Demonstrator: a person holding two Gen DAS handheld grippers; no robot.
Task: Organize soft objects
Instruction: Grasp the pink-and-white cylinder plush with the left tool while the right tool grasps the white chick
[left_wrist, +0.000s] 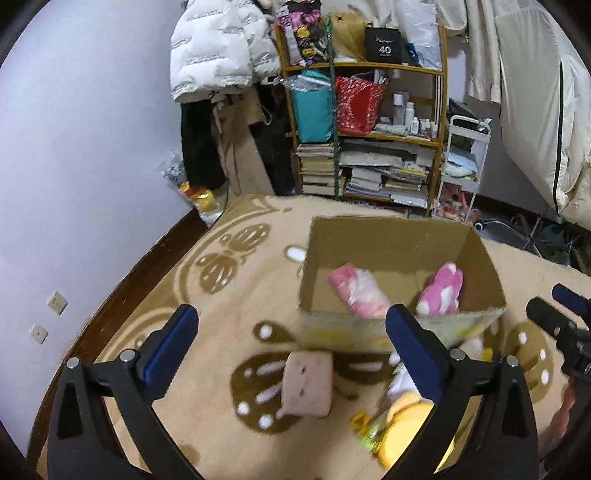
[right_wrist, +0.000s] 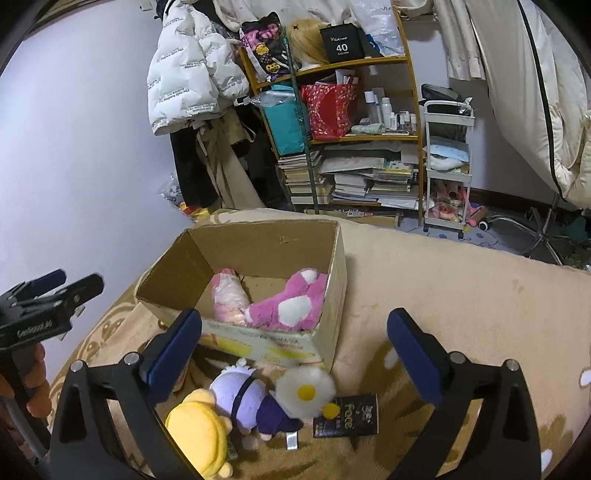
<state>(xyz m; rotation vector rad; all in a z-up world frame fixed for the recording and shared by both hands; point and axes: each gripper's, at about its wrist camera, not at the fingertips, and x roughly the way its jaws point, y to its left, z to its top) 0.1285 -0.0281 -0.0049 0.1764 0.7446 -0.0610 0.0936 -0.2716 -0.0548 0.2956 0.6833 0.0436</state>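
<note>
An open cardboard box (left_wrist: 388, 236) (right_wrist: 266, 240) stands on a beige patterned blanket. Inside lie a pale pink plush (left_wrist: 360, 291) (right_wrist: 229, 299) and a bright pink-and-white plush (left_wrist: 443, 291) (right_wrist: 291, 306). In front of the box lie a pink square cushion (left_wrist: 306, 384), a yellow plush (right_wrist: 201, 432) (left_wrist: 410, 421), a purple-and-white doll (right_wrist: 251, 400) and a fluffy white flower plush (right_wrist: 304, 389). My left gripper (left_wrist: 291, 350) is open and empty above the cushion. My right gripper (right_wrist: 295, 350) is open and empty above the doll and flower.
A black "face" packet (right_wrist: 347, 415) lies right of the flower plush. A cluttered wooden shelf (left_wrist: 369, 136) with books and bags, a white cart (right_wrist: 447, 166) and hanging coats (left_wrist: 218, 48) stand behind the bed. A wall runs along the left.
</note>
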